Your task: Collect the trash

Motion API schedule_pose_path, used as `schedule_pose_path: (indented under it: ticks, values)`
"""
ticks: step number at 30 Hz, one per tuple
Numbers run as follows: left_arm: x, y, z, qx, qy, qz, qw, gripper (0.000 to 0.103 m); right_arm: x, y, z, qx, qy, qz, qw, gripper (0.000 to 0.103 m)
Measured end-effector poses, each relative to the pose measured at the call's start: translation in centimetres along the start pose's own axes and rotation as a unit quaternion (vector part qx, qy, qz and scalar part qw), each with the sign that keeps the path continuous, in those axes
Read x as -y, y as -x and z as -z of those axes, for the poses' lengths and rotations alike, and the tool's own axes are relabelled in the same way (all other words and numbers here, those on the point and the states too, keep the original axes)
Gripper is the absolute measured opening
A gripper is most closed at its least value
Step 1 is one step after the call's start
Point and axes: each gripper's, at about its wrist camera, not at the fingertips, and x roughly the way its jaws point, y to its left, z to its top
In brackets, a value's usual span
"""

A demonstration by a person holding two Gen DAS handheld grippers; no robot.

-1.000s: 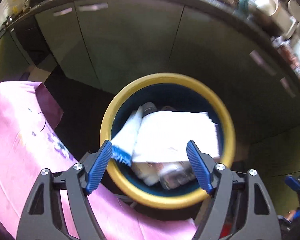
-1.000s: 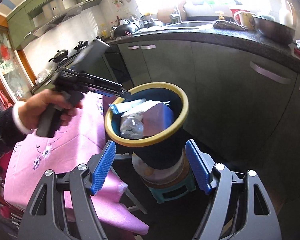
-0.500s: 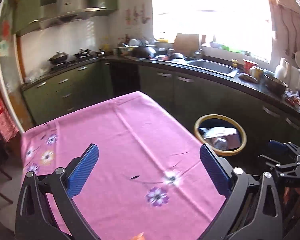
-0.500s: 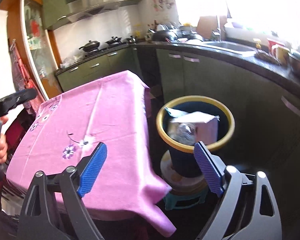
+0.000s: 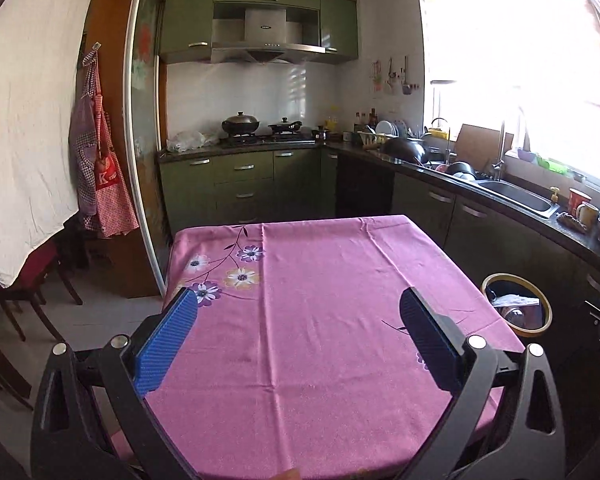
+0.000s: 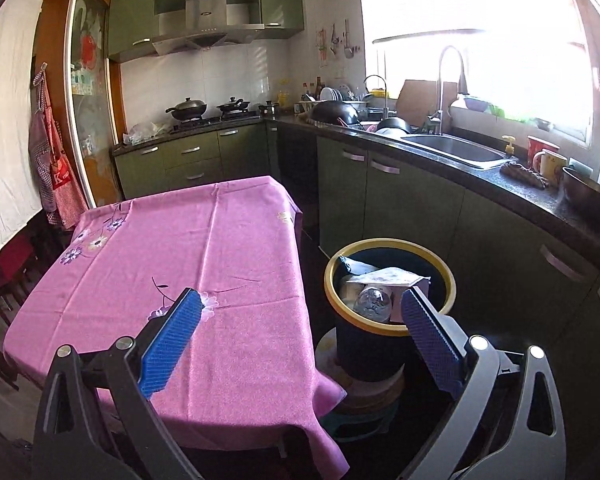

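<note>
A dark bin with a yellow rim (image 6: 388,245) stands on a stool to the right of the table. It holds white paper (image 6: 388,276), a crushed clear bottle (image 6: 374,300) and other trash. My right gripper (image 6: 300,296) hangs in front of the gap between table and bin; its jaws are opening, with nothing between them. My left gripper (image 5: 298,300) stands open and empty above the pink flowered tablecloth (image 5: 320,360). In the left wrist view the bin (image 5: 514,278) sits small at the far right.
Green cabinets (image 6: 400,200) and a dark counter with a sink (image 6: 456,148) run along the back and right. A low stool (image 6: 360,412) carries the bin. Dark chairs (image 5: 28,280) and a hanging apron (image 5: 100,184) stand to the left of the table.
My left gripper has pulled away from right above the bin and swung over the table, its jaws wider. The right gripper has backed off and risen; the bin looks smaller.
</note>
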Motion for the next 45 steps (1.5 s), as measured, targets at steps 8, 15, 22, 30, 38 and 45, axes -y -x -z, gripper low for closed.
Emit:
schedule_pose_path:
  ticks: [8, 15, 22, 30, 38, 45]
  values:
    - [0.8, 0.3, 1.2, -0.006, -0.008, 0.02, 0.9997, 0.096, -0.2, 1.6, 0.1, 0.008, 0.006, 0.003, 1.0, 0.098]
    - [0.8, 0.4, 1.6, -0.008, -0.007, 0.025, 0.9996, 0.096, -0.1, 2.0, -0.2, 0.013, 0.006, 0.0, 1.0, 0.098]
    - [1.0, 0.6, 1.7, -0.008, -0.013, 0.029, 0.9995, 0.096, -0.2, 2.0, -0.3, 0.017, 0.008, -0.001, 1.0, 0.098]
    - [1.2, 0.7, 1.8, -0.009, -0.018, 0.032, 0.9993, 0.096, -0.1, 2.0, -0.4, 0.017, 0.007, 0.0, 1.0, 0.098]
    - [1.3, 0.7, 1.7, -0.01, -0.02, 0.035, 0.9991, 0.096, -0.1, 1.7, -0.4, 0.016, 0.006, -0.002, 1.0, 0.098]
    - [1.5, 0.7, 1.5, -0.008, -0.024, 0.035, 0.9991, 0.096, -0.2, 1.7, -0.3, 0.016, 0.006, -0.002, 1.0, 0.098]
